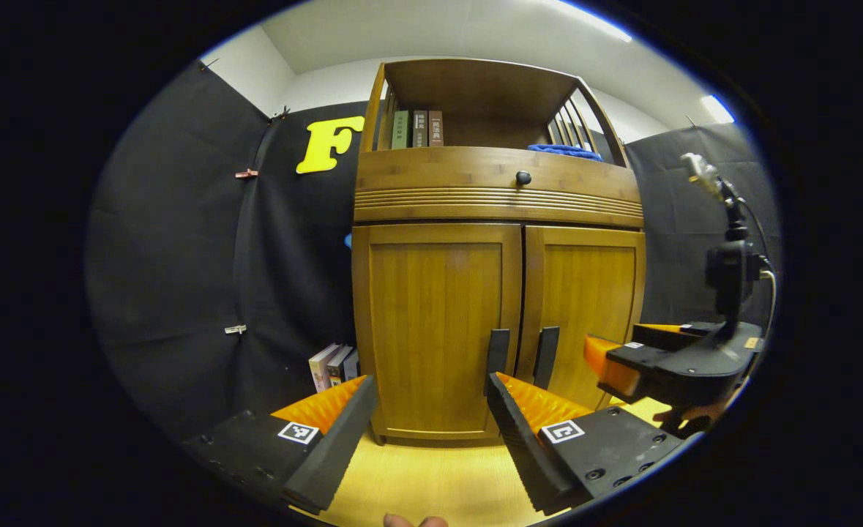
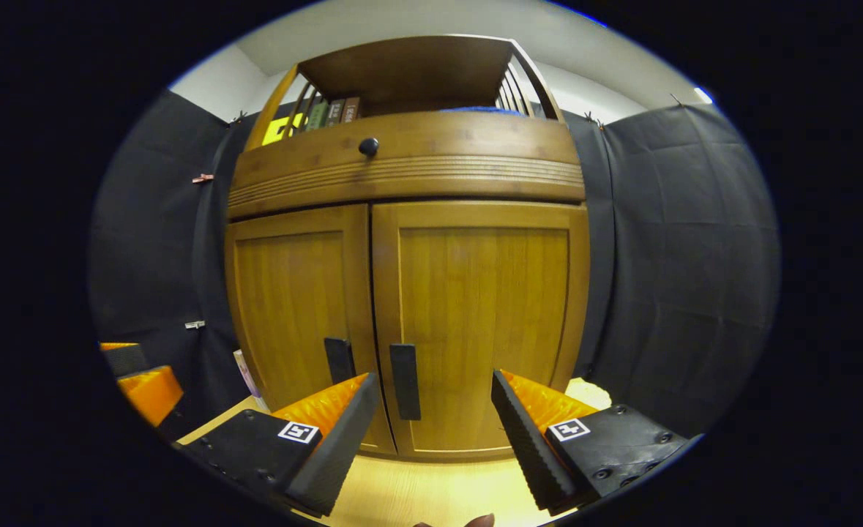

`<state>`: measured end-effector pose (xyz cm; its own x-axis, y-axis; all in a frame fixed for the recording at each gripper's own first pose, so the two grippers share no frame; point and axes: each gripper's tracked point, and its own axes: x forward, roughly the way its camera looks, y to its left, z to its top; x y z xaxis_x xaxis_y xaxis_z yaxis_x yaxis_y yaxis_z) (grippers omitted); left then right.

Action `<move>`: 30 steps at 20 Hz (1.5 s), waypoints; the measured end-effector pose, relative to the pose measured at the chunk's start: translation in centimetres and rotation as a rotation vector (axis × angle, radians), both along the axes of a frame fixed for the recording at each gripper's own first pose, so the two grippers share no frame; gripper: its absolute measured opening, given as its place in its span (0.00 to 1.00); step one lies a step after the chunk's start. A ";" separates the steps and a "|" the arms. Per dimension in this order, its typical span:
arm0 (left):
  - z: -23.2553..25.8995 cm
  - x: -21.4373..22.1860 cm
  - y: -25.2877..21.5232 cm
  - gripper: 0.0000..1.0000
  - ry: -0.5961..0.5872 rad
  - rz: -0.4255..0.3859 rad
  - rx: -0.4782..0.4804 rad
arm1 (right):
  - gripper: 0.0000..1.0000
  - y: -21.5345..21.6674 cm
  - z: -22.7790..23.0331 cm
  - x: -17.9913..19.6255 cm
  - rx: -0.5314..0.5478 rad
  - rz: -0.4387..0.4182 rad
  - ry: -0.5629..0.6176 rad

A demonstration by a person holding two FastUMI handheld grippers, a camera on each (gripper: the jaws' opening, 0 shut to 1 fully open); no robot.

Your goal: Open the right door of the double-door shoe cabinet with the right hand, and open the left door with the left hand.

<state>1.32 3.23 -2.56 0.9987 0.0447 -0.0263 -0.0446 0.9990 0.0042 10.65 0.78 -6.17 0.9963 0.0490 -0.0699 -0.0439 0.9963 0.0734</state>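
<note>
A wooden shoe cabinet stands ahead with both doors closed. In the left gripper view its left door (image 1: 435,322) and right door (image 1: 585,315) each carry a dark vertical handle: left handle (image 1: 498,351), right handle (image 1: 546,356). My left gripper (image 1: 431,421) is open, a short way in front of the left door, with nothing between its fingers. The right gripper (image 1: 621,362) shows at the right, held by a hand. In the right gripper view my right gripper (image 2: 435,413) is open before the right door (image 2: 482,322); the right handle (image 2: 405,380) stands just past its left finger (image 2: 336,432).
A drawer with a round dark knob (image 1: 523,177) sits above the doors. The open shelf on top holds books (image 1: 416,129) and a blue cloth (image 1: 566,151). More books (image 1: 332,366) lean on the floor left of the cabinet. Light wooden floor (image 1: 431,476) lies below.
</note>
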 end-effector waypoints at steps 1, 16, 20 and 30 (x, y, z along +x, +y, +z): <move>-0.2 0.2 0.0 0.95 0.004 -0.003 -0.001 | 0.98 0.5 -0.6 1.3 0.012 0.008 0.014; -2.7 1.8 2.0 0.94 0.054 -0.005 -0.030 | 0.36 3.7 -6.9 11.2 -0.041 0.001 0.069; -3.1 1.8 1.8 0.94 0.065 -0.007 -0.038 | 0.25 3.7 -6.9 10.7 -0.052 0.035 0.093; -2.6 0.5 -0.6 0.95 0.042 -0.021 -0.034 | 0.25 3.2 -3.1 8.3 -0.006 0.125 0.071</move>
